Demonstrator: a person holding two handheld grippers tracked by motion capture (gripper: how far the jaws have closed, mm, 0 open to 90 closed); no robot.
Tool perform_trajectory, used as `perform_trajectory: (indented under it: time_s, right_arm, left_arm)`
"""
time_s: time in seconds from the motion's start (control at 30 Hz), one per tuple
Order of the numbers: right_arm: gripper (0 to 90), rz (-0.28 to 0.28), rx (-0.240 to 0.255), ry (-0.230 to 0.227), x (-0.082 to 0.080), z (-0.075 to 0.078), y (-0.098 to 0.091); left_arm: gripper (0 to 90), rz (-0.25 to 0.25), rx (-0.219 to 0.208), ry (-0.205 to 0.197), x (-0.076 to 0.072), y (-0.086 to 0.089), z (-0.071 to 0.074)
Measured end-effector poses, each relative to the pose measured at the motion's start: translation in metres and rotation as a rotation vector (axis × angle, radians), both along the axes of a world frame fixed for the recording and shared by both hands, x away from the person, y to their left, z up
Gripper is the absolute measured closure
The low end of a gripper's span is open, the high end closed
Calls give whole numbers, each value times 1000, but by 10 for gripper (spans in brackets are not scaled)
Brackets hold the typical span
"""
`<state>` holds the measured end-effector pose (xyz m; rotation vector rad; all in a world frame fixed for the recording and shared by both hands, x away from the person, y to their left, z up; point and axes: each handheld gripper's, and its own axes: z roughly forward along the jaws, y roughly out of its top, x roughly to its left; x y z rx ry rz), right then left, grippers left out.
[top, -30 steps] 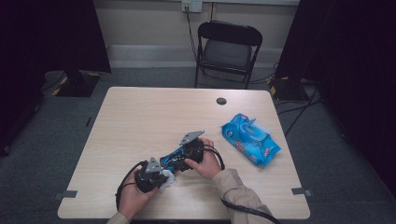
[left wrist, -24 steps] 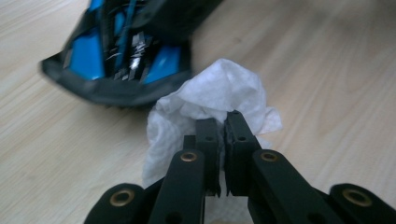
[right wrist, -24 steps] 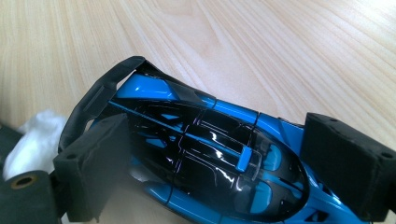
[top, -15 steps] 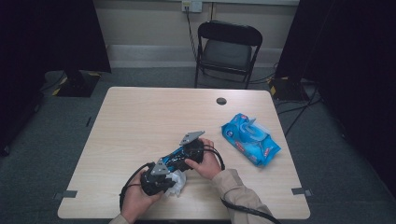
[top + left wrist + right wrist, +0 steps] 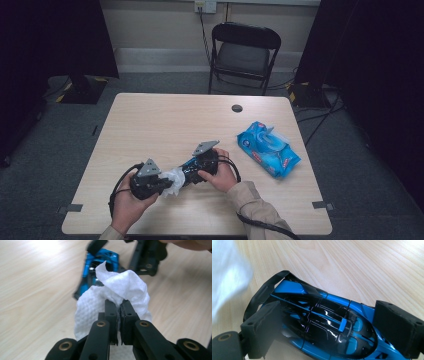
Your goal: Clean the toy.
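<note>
A blue and black toy car (image 5: pixel 319 325) lies on the wooden table (image 5: pixel 165 125) between the jaws of my right gripper (image 5: pixel 329 327), whose pads press on its two sides. In the high view the car (image 5: pixel 192 167) sits just ahead of the right gripper (image 5: pixel 200 167), near the table's front. My left gripper (image 5: pixel 119 307) is shut on a crumpled white wipe (image 5: pixel 120 292), held just in front of the car's blue tail (image 5: pixel 100 262). From above, the left gripper (image 5: pixel 162 184) and the wipe (image 5: pixel 175 179) touch the car's near end. A blurred patch of the wipe (image 5: pixel 227 277) fills the right gripper view's left edge.
A blue pack of wipes (image 5: pixel 267 148) lies on the right side of the table. A small dark round grommet (image 5: pixel 237 108) sits near the far edge. A black folding chair (image 5: pixel 242 55) stands behind the table. Black cables trail from both grippers toward the front edge.
My left gripper with the wipe has lifted and shifted slightly along the car's end. The right gripper and the car have stayed in place.
</note>
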<state>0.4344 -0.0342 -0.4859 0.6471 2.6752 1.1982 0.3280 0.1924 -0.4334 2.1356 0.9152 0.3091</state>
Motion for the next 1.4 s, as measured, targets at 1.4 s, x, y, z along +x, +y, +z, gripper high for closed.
perform_trajectory:
  time_s: [1.4]
  right_arm:
    - [80, 3, -6, 1, 1, 0, 0]
  left_arm:
    - [860, 107, 93, 60, 33, -5, -55]
